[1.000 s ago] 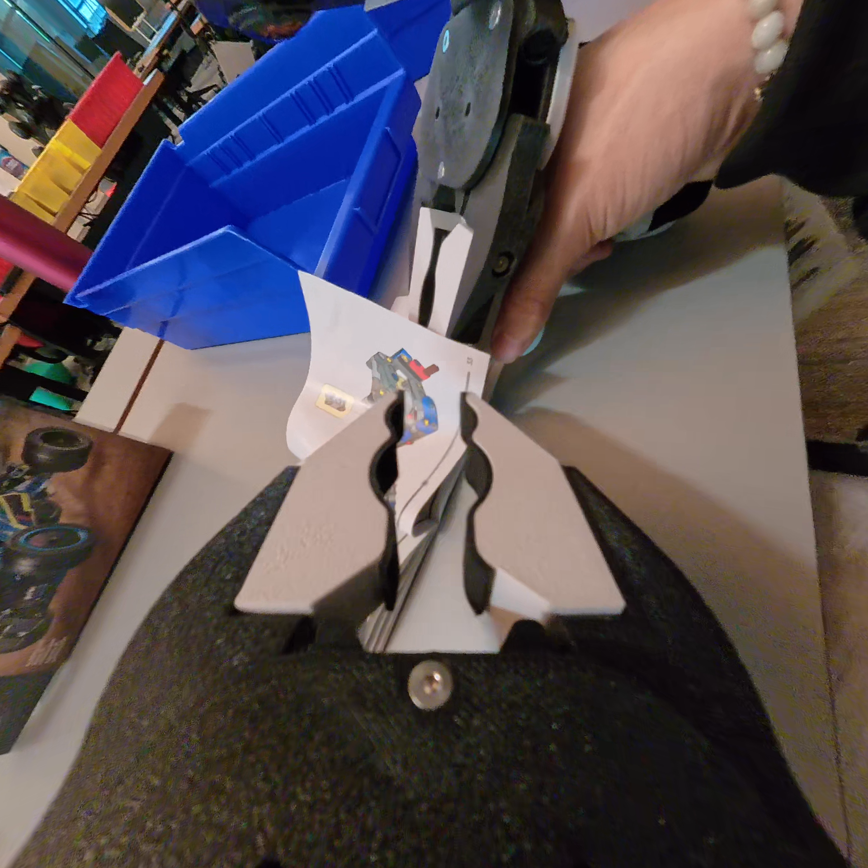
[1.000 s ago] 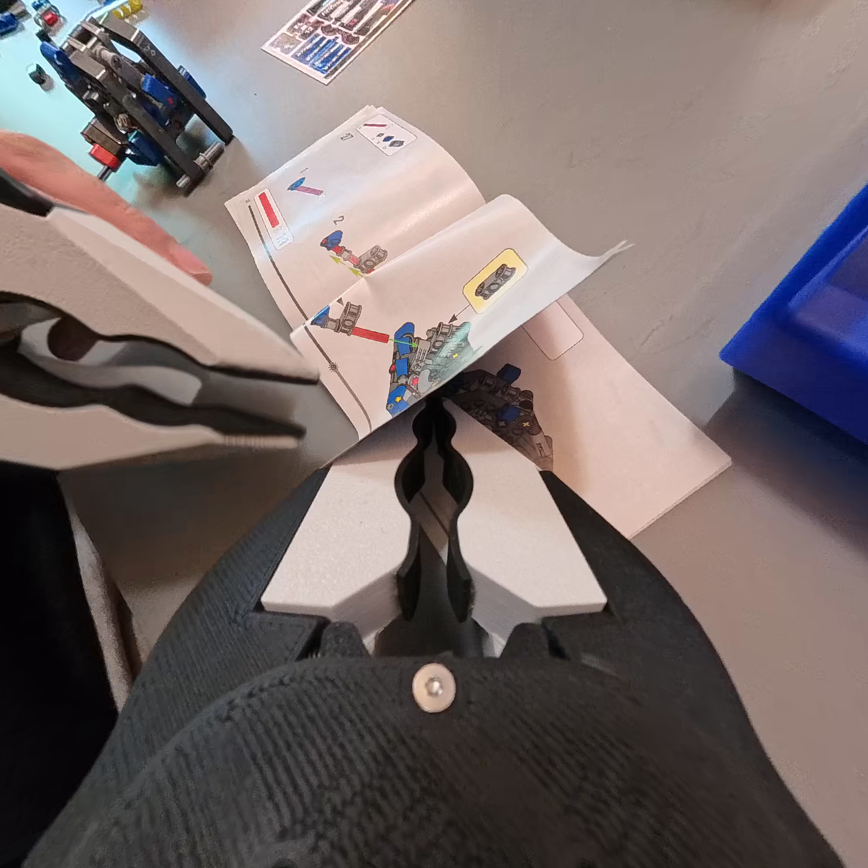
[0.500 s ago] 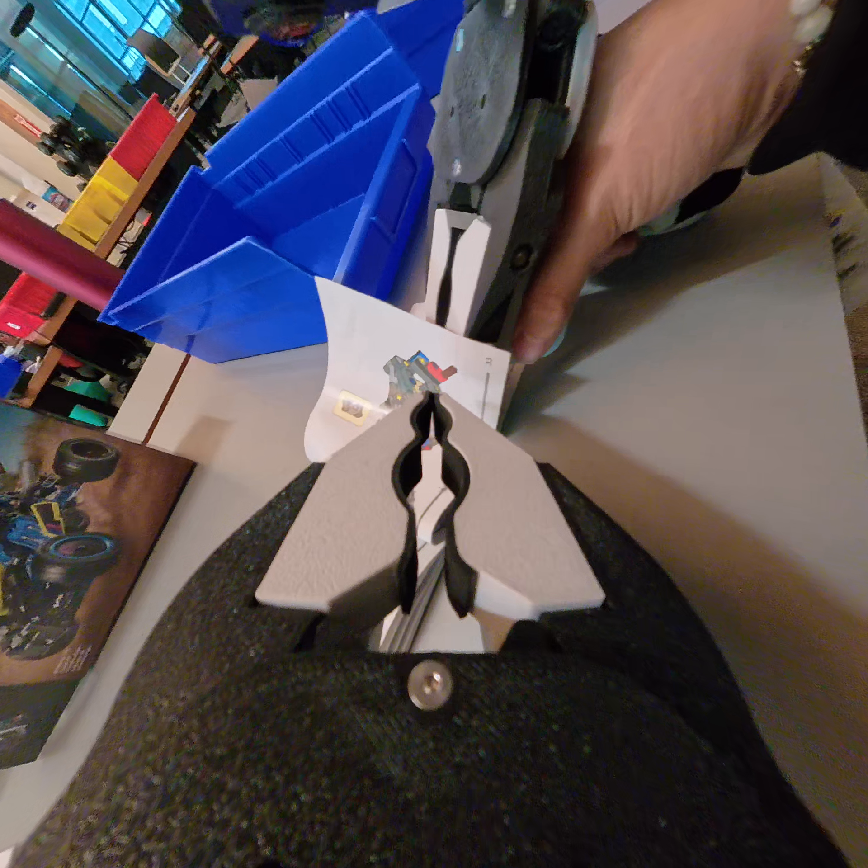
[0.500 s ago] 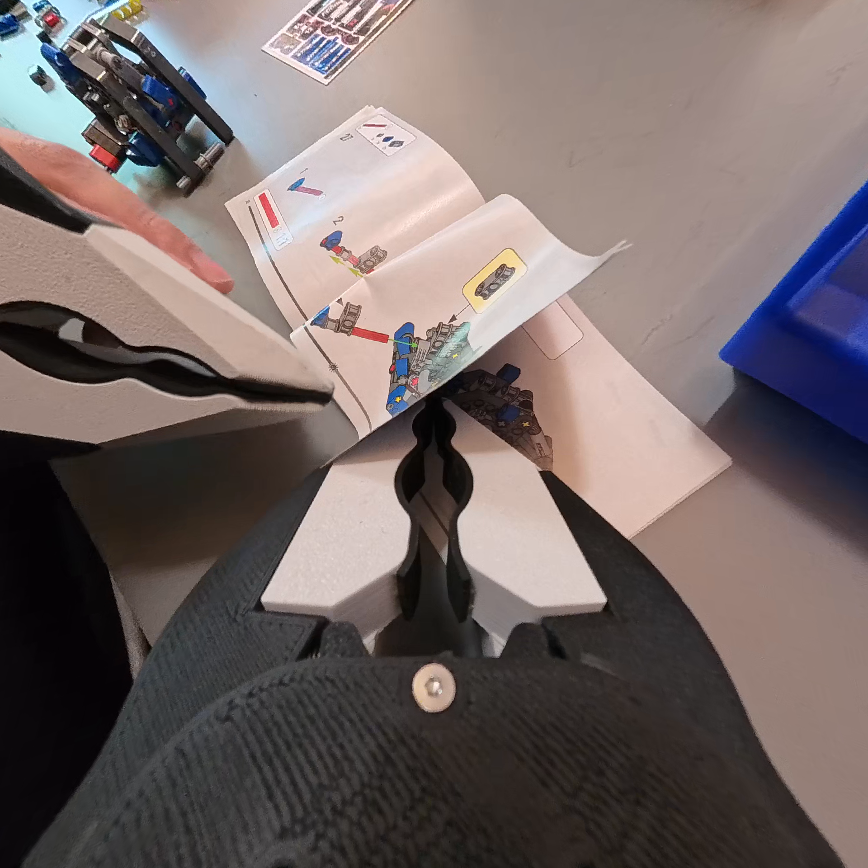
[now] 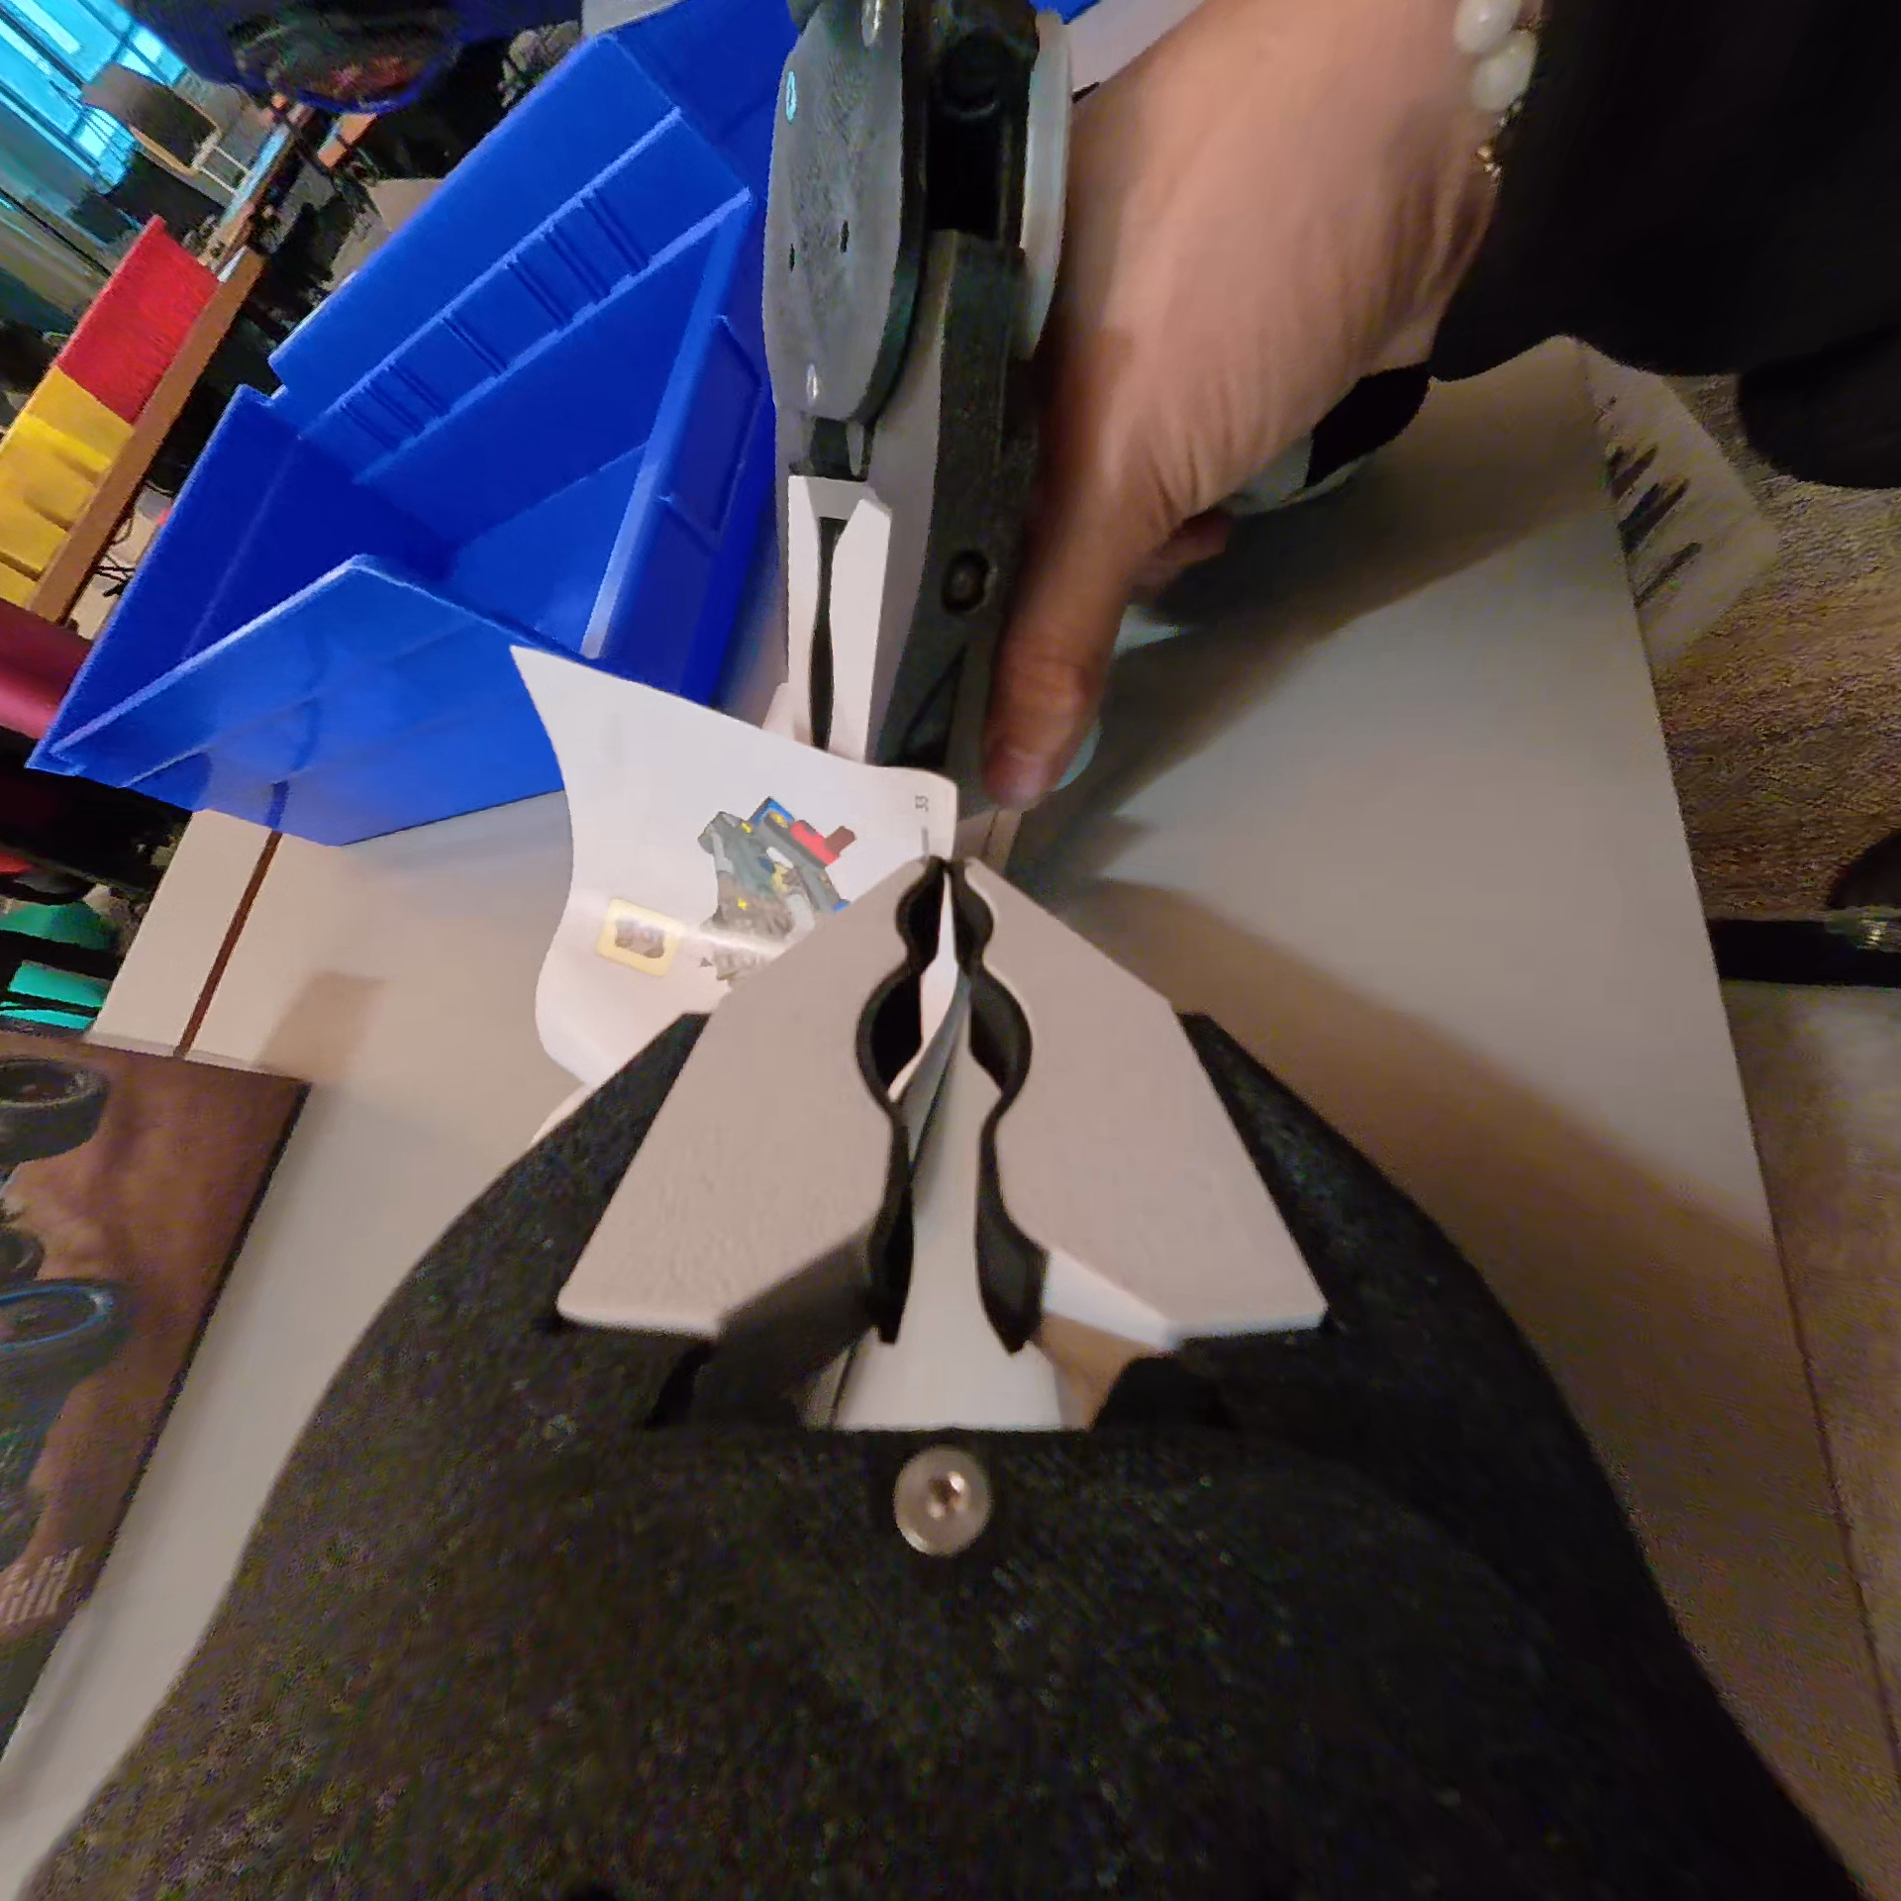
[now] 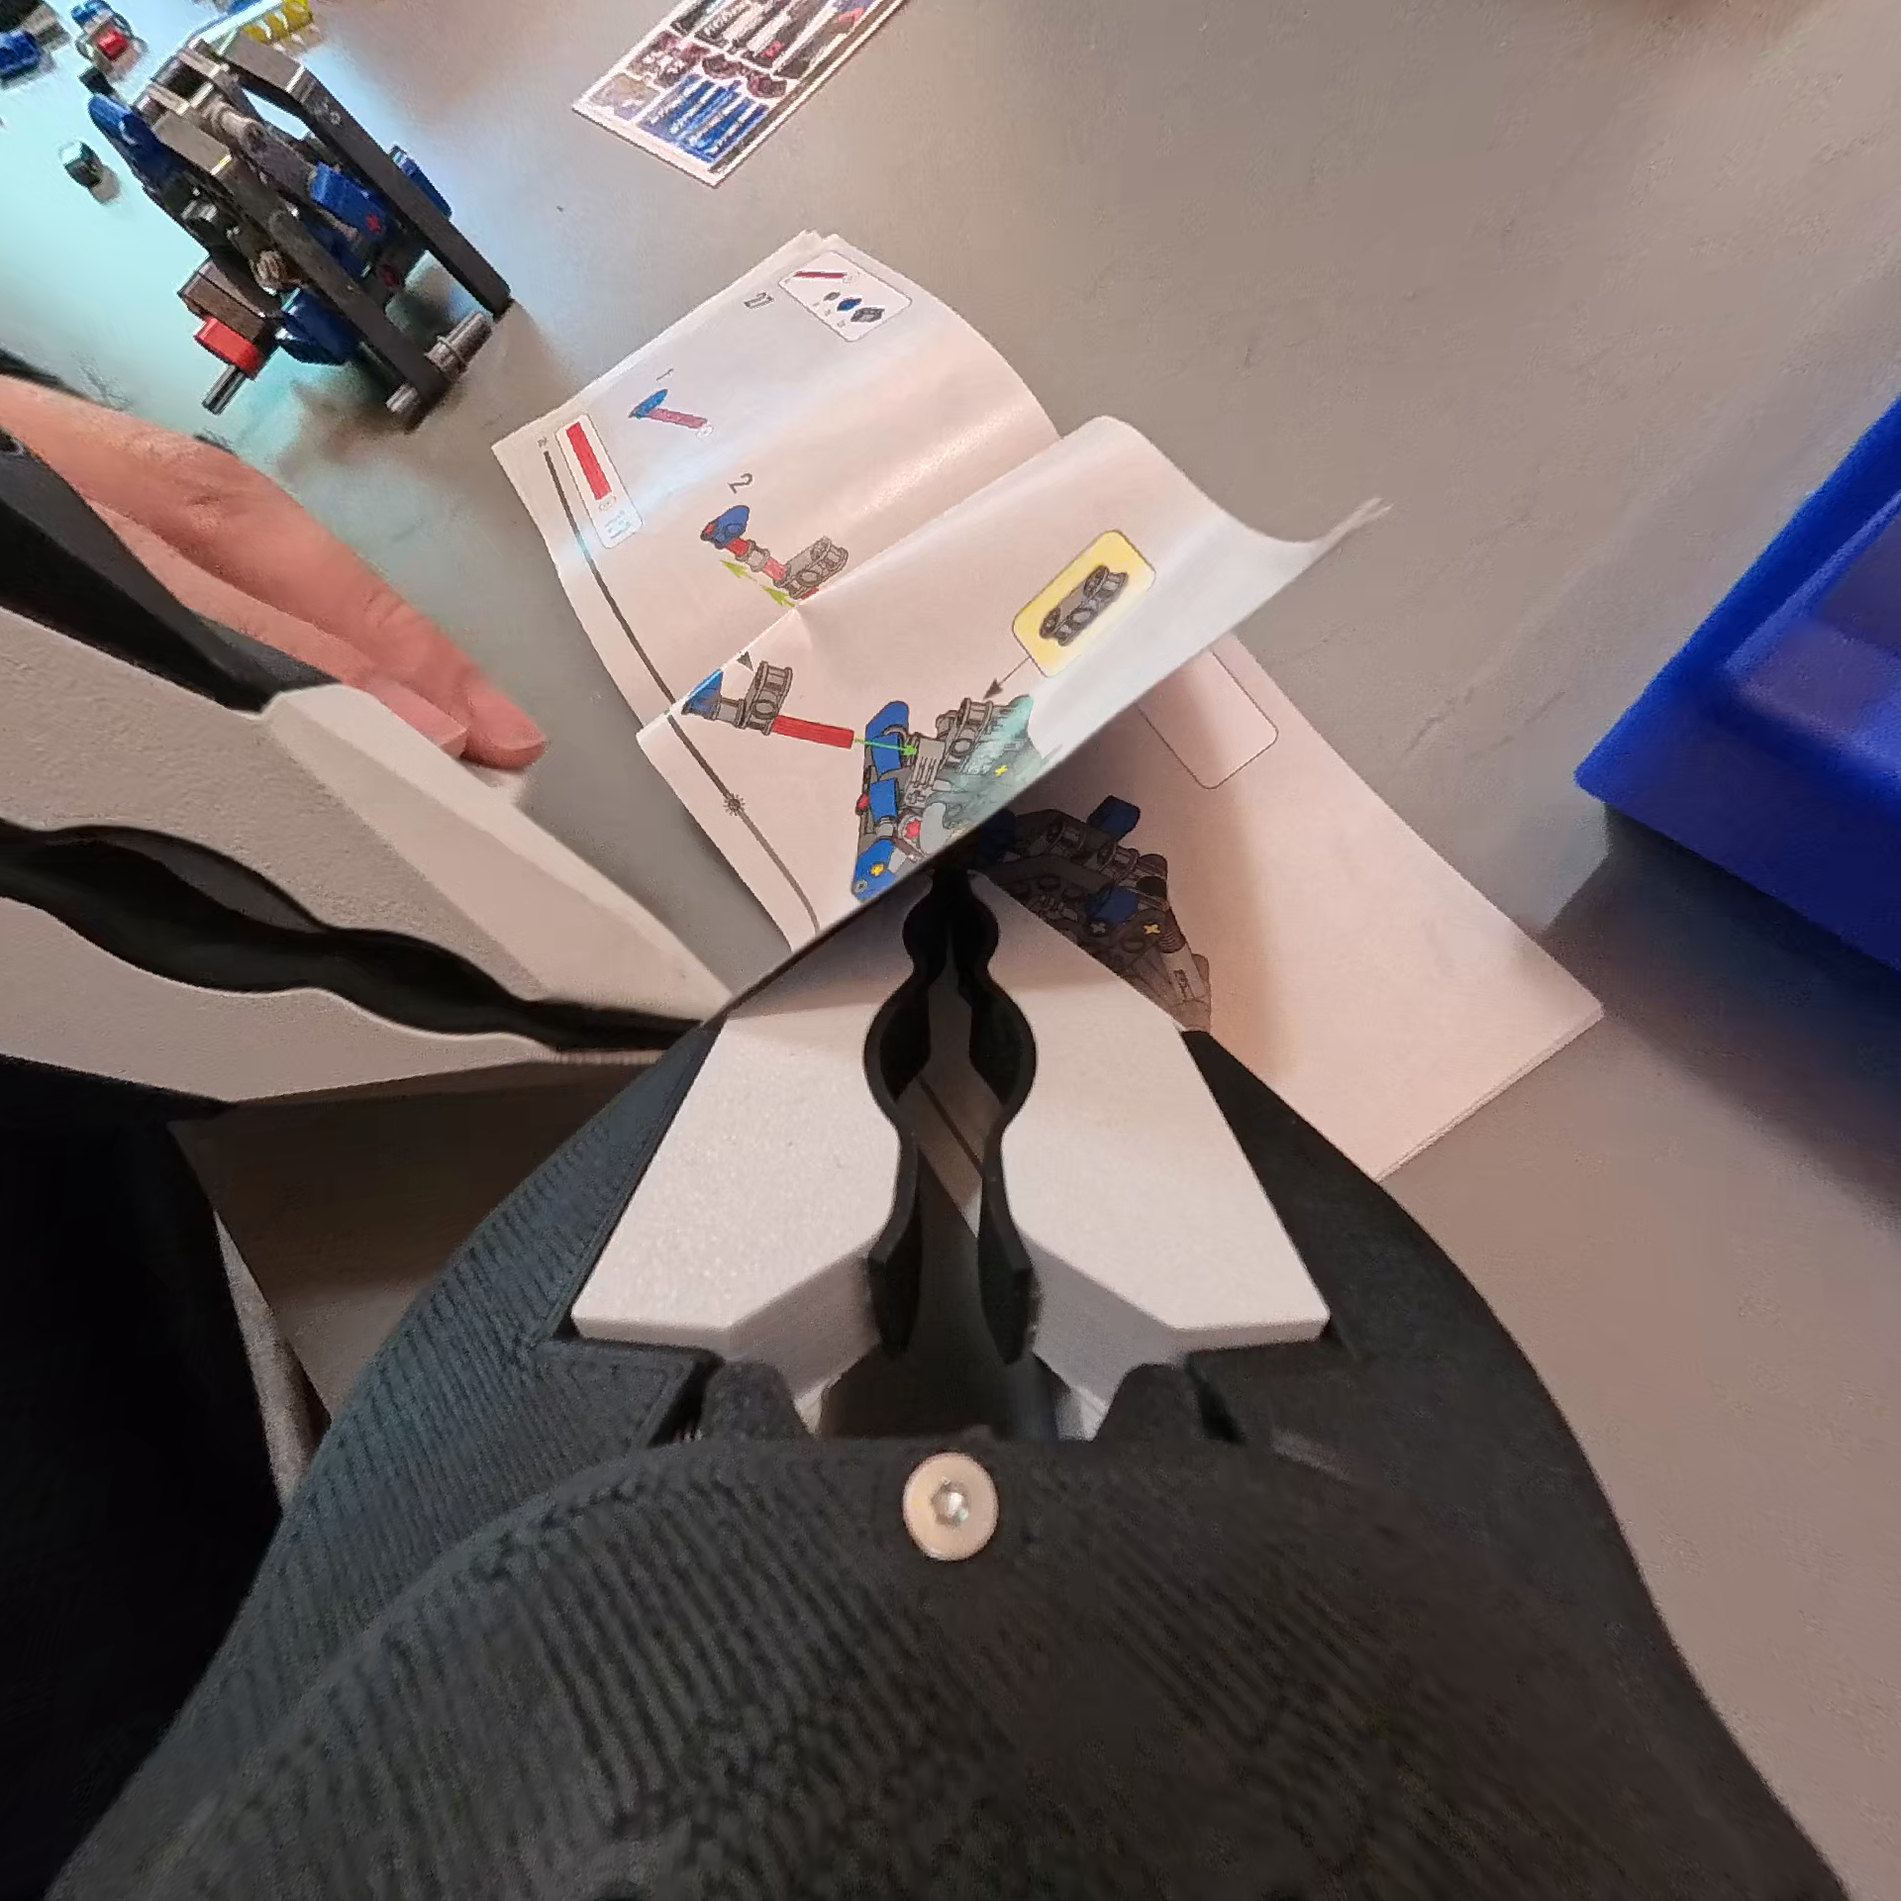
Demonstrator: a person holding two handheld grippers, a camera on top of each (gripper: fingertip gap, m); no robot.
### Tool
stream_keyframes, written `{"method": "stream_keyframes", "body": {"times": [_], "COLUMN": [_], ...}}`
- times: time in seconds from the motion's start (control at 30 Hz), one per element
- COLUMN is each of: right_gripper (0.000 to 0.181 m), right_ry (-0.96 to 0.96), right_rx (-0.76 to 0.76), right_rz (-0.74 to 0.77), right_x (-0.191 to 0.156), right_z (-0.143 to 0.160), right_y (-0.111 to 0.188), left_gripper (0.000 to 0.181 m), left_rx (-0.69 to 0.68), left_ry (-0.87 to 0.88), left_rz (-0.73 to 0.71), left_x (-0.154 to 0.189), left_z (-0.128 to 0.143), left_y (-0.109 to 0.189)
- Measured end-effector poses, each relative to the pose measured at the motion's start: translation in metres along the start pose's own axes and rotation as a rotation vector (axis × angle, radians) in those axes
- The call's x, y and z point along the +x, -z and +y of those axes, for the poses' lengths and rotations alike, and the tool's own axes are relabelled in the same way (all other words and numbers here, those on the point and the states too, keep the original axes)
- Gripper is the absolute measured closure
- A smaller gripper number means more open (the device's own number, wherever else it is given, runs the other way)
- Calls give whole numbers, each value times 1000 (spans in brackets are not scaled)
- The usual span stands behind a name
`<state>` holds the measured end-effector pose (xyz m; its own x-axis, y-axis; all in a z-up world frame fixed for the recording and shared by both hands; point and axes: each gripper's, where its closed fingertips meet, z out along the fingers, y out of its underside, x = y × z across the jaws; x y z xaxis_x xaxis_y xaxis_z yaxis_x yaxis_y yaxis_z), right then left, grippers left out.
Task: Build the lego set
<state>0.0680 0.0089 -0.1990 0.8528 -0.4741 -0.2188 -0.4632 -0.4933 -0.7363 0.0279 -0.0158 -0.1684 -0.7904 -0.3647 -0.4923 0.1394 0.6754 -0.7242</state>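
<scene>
The open instruction booklet (image 6: 782, 411) lies on the grey table (image 6: 1389, 257). My right gripper (image 6: 952, 887) is shut on the edge of one page (image 6: 1029, 617) and holds it lifted and curled above the booklet. My left gripper (image 5: 941, 874) is shut on the booklet's pages (image 5: 710, 823) from the opposite side. In the right wrist view it (image 6: 689, 1024) comes in from the left, with a hand (image 6: 309, 576) behind it. In the left wrist view the right gripper (image 5: 823, 736) points down at the page's far edge, held by a hand (image 5: 1234, 360). The partly built Lego model (image 6: 288, 237) stands at the far left.
A sticker sheet (image 6: 741, 82) lies beyond the booklet. Blue bins (image 5: 463, 432) stand close behind the booklet, one (image 6: 1769, 720) at the right. The Lego box (image 5: 103, 1286) lies at the left. Small loose parts (image 6: 93, 41) sit by the model. The grippers' ends are close to 5 cm from one another.
My left gripper has gone from open to shut on the booklet's pages and has moved in toward the right gripper. The right gripper has kept hold of the lifted page.
</scene>
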Motion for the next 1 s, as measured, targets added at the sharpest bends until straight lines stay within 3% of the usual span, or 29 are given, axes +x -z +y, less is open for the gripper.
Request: {"method": "stream_keyframes", "body": {"times": [0.77,1.0], "right_gripper": [181,181], "right_ry": [1,2], "right_rx": [0,0], "right_rz": [1,2], "right_x": [0,0], "right_z": [0,0], "right_y": [0,0], "left_gripper": [181,176], "left_rx": [-27,47], "left_ry": [-5,-19], "left_rz": [-16,-39], "left_x": [-5,-11], "left_z": [5,-12], "left_y": [4,11]}}
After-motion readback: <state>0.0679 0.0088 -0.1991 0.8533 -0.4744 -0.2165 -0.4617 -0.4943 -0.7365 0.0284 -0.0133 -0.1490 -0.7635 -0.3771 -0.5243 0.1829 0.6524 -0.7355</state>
